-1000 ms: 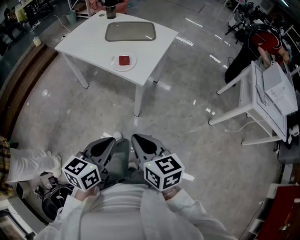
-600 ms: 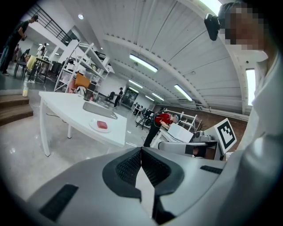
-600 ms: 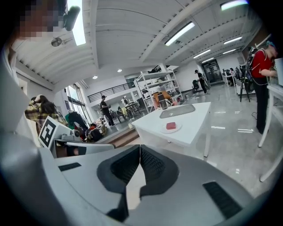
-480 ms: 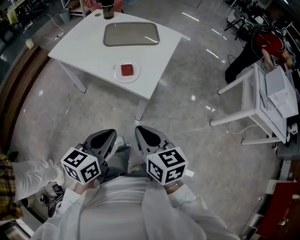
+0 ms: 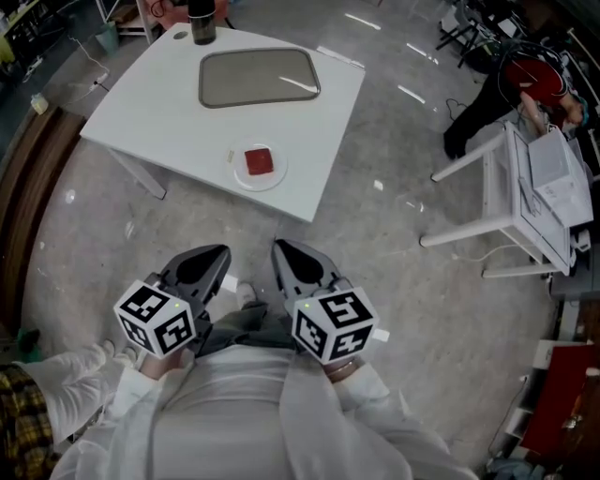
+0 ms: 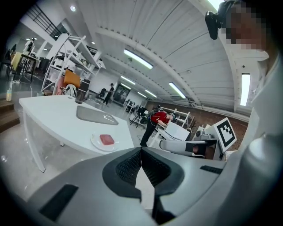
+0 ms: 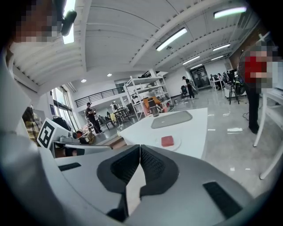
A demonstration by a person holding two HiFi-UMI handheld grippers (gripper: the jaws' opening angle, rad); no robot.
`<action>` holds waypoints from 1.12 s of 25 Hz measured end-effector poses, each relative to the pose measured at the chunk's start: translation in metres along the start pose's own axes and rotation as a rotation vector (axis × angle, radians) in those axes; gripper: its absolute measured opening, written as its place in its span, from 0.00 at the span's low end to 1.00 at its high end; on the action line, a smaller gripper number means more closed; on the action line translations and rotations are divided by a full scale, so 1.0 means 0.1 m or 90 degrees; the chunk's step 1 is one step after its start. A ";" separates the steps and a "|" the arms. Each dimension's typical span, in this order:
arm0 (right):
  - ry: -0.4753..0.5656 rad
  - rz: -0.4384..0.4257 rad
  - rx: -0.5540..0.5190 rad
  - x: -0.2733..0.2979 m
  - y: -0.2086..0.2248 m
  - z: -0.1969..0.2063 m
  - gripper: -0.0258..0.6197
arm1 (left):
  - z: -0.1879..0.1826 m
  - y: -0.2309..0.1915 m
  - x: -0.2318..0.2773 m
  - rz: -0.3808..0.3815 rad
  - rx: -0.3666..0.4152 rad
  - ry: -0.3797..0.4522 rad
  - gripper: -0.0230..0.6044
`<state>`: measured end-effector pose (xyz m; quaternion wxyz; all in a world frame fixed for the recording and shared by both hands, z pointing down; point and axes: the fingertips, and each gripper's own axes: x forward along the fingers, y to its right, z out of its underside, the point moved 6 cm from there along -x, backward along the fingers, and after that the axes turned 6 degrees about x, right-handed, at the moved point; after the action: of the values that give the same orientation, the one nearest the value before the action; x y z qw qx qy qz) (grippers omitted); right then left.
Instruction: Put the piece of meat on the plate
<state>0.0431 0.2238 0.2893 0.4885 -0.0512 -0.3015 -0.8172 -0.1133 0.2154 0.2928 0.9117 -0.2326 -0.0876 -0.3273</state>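
A red square piece of meat (image 5: 259,161) lies on a small white plate (image 5: 239,174) near the front edge of a white table (image 5: 169,122). The meat (image 6: 106,139) and its plate (image 6: 96,144) also show in the left gripper view, and the meat (image 7: 167,141) in the right gripper view. My left gripper (image 5: 221,253) and right gripper (image 5: 278,247) are held close to my body, well short of the table, side by side. Both are shut with nothing between the jaws.
A grey tray (image 5: 258,77) lies further back on the table, with a dark cup (image 5: 201,26) at the far corner. Another white table (image 5: 525,202) stands at the right, with a person in red (image 5: 525,80) bent beside it. Polished floor lies between me and the table.
The table with the plate has come closer and lower in the head view as I walk toward it. Both grippers stay shut and held together.
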 end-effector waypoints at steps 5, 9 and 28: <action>0.009 0.033 0.023 0.10 0.07 -0.03 0.06 | 0.00 -0.15 0.08 0.022 -0.008 -0.020 0.05; 0.018 0.054 0.036 0.13 0.16 -0.08 0.06 | 0.01 -0.23 0.15 0.027 -0.022 -0.031 0.05; 0.004 0.046 0.068 0.75 0.83 -0.53 0.06 | -0.34 -0.74 0.82 -0.002 -0.036 -0.046 0.05</action>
<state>0.0847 0.1093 0.3117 0.5207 -0.0332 -0.3408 -0.7821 -0.0966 0.1033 0.3157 0.9006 -0.2695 -0.1115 -0.3223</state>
